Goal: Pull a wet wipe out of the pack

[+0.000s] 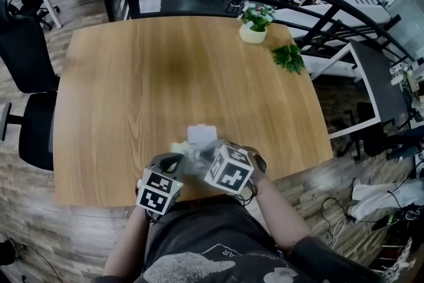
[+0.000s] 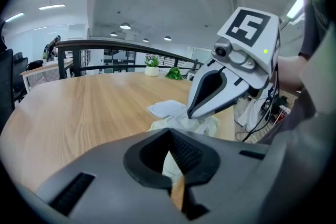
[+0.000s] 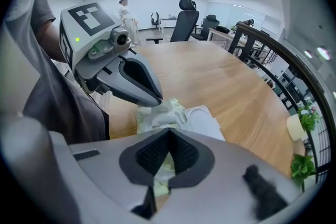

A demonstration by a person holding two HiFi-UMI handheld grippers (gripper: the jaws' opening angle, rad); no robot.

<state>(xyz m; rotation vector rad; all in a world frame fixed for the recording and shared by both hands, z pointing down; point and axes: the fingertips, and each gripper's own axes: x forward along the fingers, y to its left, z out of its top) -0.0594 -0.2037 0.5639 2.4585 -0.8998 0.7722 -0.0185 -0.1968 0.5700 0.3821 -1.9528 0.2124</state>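
Pinning the pack: left gripper is clamped tight on the pack, which sits at the near edge of the table; hold it down.
Right gripper: closed, apparently on the crumpled wipe beside the open lid.
Pull: draw upward slowly and steadily, so the sheet does not tear.

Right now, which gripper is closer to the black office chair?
Left. The left gripper is beside the pale wet wipe pack on the side toward the black office chair; the right gripper is on the pack's other side.
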